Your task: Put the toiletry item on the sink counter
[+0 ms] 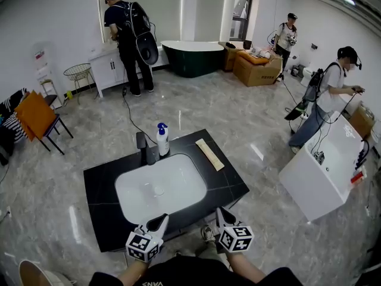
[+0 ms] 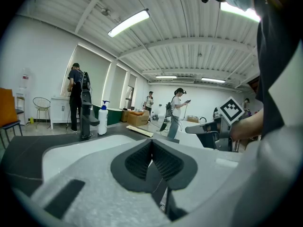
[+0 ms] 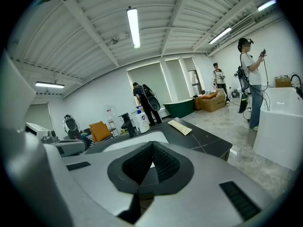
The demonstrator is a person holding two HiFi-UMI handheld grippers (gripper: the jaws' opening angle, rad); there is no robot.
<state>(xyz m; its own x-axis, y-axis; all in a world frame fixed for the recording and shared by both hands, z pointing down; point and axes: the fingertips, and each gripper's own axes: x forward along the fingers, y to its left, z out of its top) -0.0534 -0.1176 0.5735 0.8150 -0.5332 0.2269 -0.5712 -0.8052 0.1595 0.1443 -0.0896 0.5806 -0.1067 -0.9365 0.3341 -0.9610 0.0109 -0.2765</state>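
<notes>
A black sink counter (image 1: 229,183) with a white basin (image 1: 159,186) stands in front of me. On it are a black faucet (image 1: 144,149), a white pump bottle (image 1: 162,139) with a blue top, and a flat beige packet (image 1: 209,154) on the right side. My left gripper (image 1: 159,223) and right gripper (image 1: 221,214) hover at the counter's near edge, both shut and empty. In the left gripper view the jaws (image 2: 152,144) meet, with the bottle (image 2: 102,120) beyond. The right gripper view shows closed jaws (image 3: 152,148), the bottle (image 3: 140,121) and the packet (image 3: 180,126).
A white sink unit (image 1: 321,171) stands to the right with a person (image 1: 324,100) beside it. Another person (image 1: 128,40) stands at a far white cabinet. A dark bathtub (image 1: 190,55), cardboard boxes (image 1: 256,67) and an orange chair (image 1: 37,117) lie further off.
</notes>
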